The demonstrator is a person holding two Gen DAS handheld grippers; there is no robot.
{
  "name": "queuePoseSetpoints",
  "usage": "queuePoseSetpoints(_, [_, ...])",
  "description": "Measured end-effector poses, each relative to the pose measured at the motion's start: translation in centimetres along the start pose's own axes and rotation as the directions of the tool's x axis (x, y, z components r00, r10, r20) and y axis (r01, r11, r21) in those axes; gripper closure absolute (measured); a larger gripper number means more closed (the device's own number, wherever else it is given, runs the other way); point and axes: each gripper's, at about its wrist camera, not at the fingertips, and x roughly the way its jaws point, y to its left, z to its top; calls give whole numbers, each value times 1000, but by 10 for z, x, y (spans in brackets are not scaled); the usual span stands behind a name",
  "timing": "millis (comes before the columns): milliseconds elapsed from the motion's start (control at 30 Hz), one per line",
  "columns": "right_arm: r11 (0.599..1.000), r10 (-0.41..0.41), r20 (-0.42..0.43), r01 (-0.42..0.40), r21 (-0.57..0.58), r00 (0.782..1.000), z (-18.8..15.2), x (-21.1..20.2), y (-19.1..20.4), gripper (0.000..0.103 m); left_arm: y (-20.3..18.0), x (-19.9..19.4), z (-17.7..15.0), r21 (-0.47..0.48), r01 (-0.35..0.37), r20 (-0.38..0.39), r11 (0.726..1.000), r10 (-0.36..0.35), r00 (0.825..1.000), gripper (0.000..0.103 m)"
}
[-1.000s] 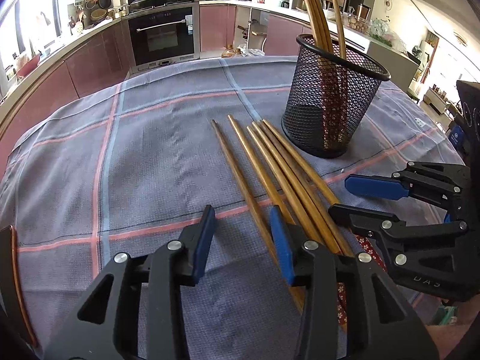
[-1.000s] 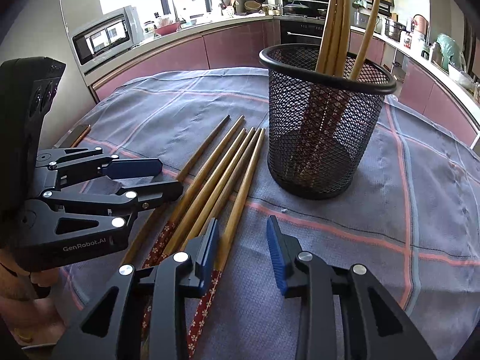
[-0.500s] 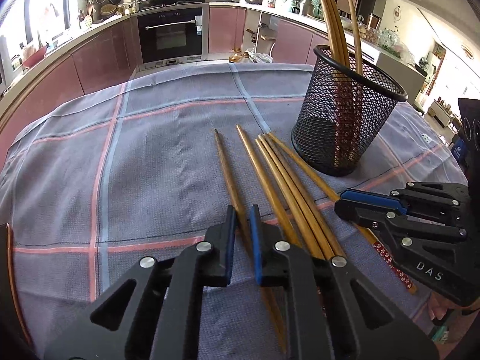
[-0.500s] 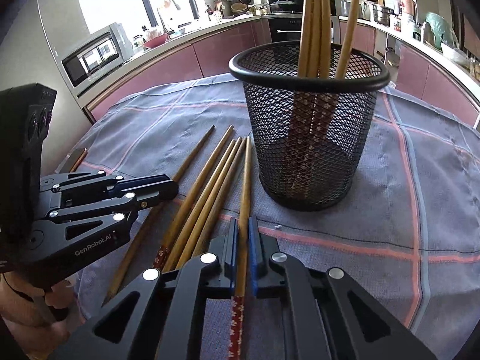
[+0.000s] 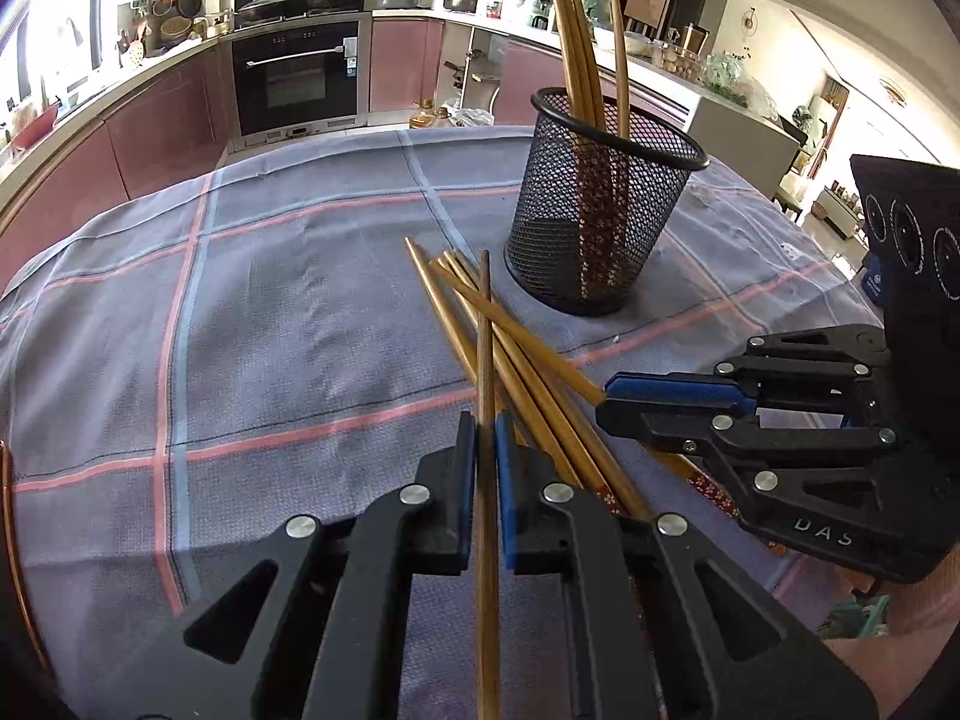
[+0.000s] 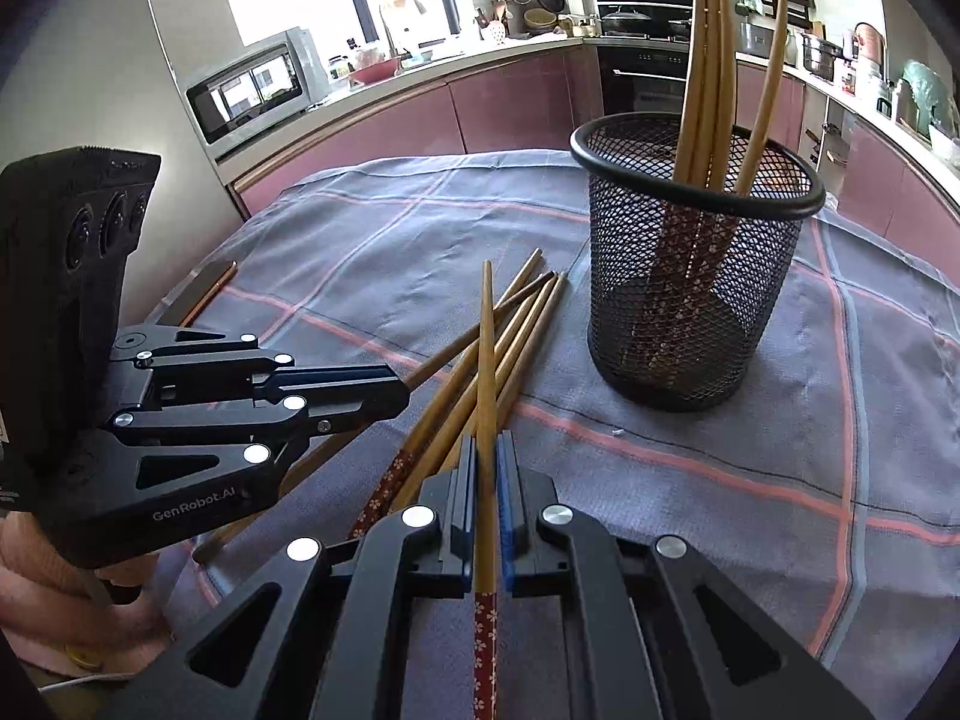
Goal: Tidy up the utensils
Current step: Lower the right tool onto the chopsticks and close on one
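The left gripper (image 5: 485, 441) is clamping one chopstick (image 5: 486, 324) between its pads; the right gripper (image 6: 486, 468) is pinching another chopstick (image 6: 485, 360) likewise, both sticking out ahead.

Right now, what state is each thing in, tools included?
left tool: shut on one chopstick, lifted over the pile
right tool: shut on another chopstick
mesh holder: upright, holding four chopsticks
loose chopsticks: lying crossed on the tablecloth

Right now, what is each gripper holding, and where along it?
The left gripper and right gripper each clamp one chopstick partway along its shaft, tip forward.
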Motion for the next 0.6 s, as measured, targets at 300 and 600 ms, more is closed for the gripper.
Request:
queuePoseSetpoints(300, [1000, -13, -39, 13, 3, 999, 0, 12, -3, 95, 4, 12, -1, 13, 4, -47, 1000, -4, 999, 89])
queuePoseSetpoints(600, [1000, 1, -8, -1, -3, 1000, 0, 2, -5, 97, 7, 14, 10, -11, 20, -46, 1000, -21, 999, 96])
